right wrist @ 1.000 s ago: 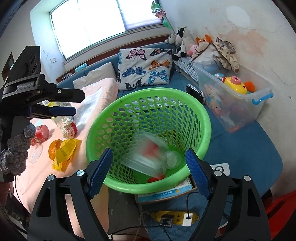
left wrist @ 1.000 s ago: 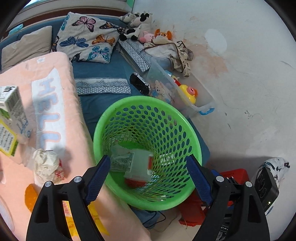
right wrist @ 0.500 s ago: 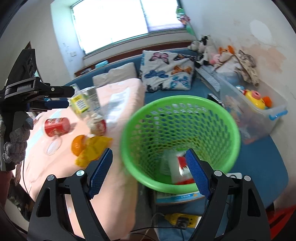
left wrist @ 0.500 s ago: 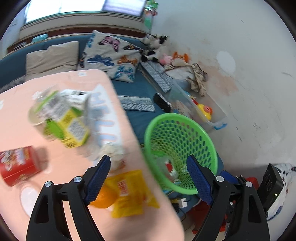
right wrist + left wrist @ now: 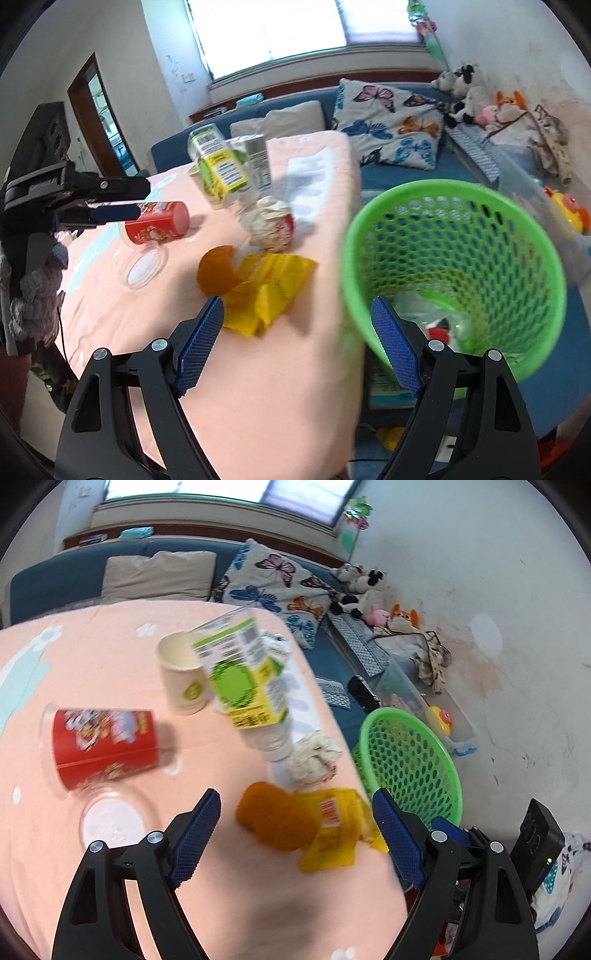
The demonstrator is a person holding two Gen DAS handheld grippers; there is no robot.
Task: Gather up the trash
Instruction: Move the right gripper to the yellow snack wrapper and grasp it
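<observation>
Trash lies on a pink-covered table (image 5: pixel 92 657): a red can (image 5: pixel 105 744) on its side, a paper cup (image 5: pixel 183 679), a green-yellow carton (image 5: pixel 242 679), a crumpled paper ball (image 5: pixel 314 757), an orange peel (image 5: pixel 277 819), a yellow wrapper (image 5: pixel 336 830) and a clear lid (image 5: pixel 110 821). My left gripper (image 5: pixel 295 834) is open and empty above the peel and wrapper. My right gripper (image 5: pixel 295 339) is open and empty over the table edge beside the green basket (image 5: pixel 454 199), which holds wrappers (image 5: pixel 436 325). The left gripper (image 5: pixel 110 205) also shows in the right wrist view.
A blue sofa (image 5: pixel 74 576) with a butterfly pillow (image 5: pixel 273 590) stands behind the table. Plush toys (image 5: pixel 358 587) and a clear toy bin (image 5: pixel 417 701) sit along the white wall. A power strip and cables (image 5: pixel 391 439) lie under the basket.
Both grippers have swung left from over the basket to over the table. The trash dropped earlier has settled in the basket. Both stay open.
</observation>
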